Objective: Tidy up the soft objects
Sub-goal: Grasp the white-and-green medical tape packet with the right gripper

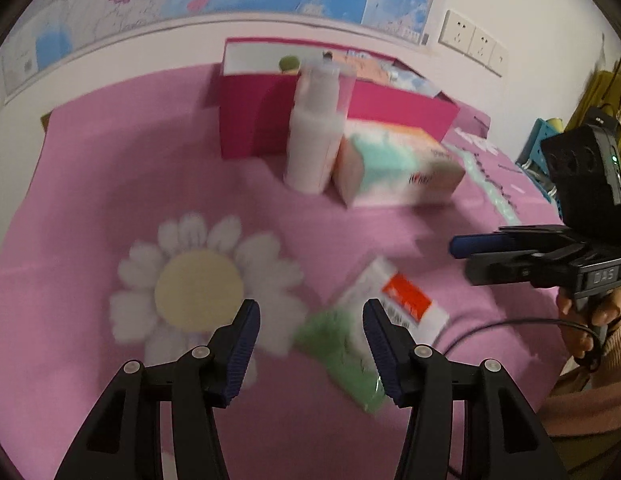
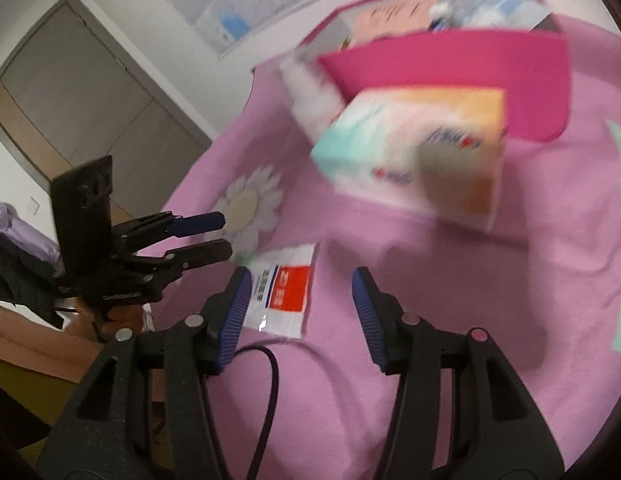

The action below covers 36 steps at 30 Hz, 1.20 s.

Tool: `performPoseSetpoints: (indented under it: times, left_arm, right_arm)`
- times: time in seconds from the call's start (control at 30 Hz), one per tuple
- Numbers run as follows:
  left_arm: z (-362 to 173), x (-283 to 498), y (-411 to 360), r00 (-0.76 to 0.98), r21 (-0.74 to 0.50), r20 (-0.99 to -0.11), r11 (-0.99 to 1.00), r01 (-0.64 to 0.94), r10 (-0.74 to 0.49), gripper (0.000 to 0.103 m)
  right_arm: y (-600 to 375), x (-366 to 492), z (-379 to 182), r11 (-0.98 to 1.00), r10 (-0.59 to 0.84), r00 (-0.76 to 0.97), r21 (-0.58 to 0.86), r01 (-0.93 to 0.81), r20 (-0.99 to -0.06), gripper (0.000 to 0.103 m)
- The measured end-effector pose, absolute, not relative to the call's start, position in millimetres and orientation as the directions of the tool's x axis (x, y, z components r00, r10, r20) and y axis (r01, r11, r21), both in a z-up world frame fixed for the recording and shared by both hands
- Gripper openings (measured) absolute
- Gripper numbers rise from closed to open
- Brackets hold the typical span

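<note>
Approach step: left gripper (image 1: 310,344) and right gripper (image 2: 300,312) fingers apart, empty, above the flat packet (image 1: 374,320). Next: straddle packet, clamp, carry to pink box (image 1: 398,110)

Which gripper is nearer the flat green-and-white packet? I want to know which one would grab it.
Left. The left gripper hangs right over the packet, while the right gripper sits beside its white end.

I count one magenta box (image 1: 246,120) standing open at the back of the pink cloth (image 1: 90,184), one white bottle (image 1: 312,136) and one tissue pack (image 1: 394,168) in front of it, and one flat packet (image 1: 386,312) nearer me. The cloth bears one daisy print (image 1: 198,284). I hold two grippers, my left gripper (image 1: 310,332) and my right gripper (image 2: 300,304).
</note>
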<state>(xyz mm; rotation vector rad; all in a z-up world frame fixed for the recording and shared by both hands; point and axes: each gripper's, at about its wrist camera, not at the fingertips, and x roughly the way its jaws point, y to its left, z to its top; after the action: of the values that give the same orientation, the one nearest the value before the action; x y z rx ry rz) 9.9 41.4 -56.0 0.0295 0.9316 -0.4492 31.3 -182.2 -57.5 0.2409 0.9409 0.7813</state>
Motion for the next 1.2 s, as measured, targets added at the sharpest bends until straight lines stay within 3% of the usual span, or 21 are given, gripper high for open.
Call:
performPoseSetpoints:
  times: [0.2,0.5,0.6,0.73,0.8,1.07,1.13,1.2]
  left_arm:
    - [-70.8,-4.9,41.3,0.444,-0.222,-0.804,0.892,0.393,-0.396,0.055]
    - [-75.2,-8.3,26.5,0.422,-0.238,-0.796,0.865,0.442,-0.434,0.055]
    - [-73.9,-7.6,27.7,0.433,-0.232,-0.791,0.866,0.442,-0.433,0.054]
    - [-73.9,-5.8,31.1,0.440,-0.249,-0.781,0.866,0.433,-0.444,0.051]
    - [-73.8,-5.5,31.1,0.445,-0.239,-0.778,0.865,0.442,-0.443,0.050]
    - [-74.2,-2.9,28.1,0.452,-0.236,-0.777,0.868,0.438,-0.439,0.050]
    - [-73.1,-1.3,27.1,0.460,-0.221,-0.780,0.874,0.433,-0.425,0.050]
    - [-72.5,2.8,27.9,0.460,-0.233,-0.779,0.877,0.420,-0.427,0.052]
  right_arm:
    - [-148.9,38.6,-75.6,0.724,0.659,0.309,0.467,-0.507,-0.686,0.054]
    - [-138.2,34.2,-81.8,0.680,0.700,0.285,0.489,-0.546,-0.655,0.054]
    - [-139.2,30.0,-84.6,0.675,0.708,0.286,0.499,-0.544,-0.646,0.044]
    - [-149.6,29.0,-85.0,0.642,0.751,0.284,0.555,-0.529,-0.597,0.016]
    - [-152.3,26.1,-84.1,0.616,0.774,0.273,0.578,-0.535,-0.572,0.015]
    - [-149.6,29.1,-94.8,0.664,0.732,0.272,0.564,-0.491,-0.625,0.019]
    - [-147.2,29.7,-93.5,0.675,0.721,0.284,0.547,-0.495,-0.632,0.009]
    - [-149.0,30.0,-91.1,0.681,0.718,0.300,0.542,-0.493,-0.628,0.007]
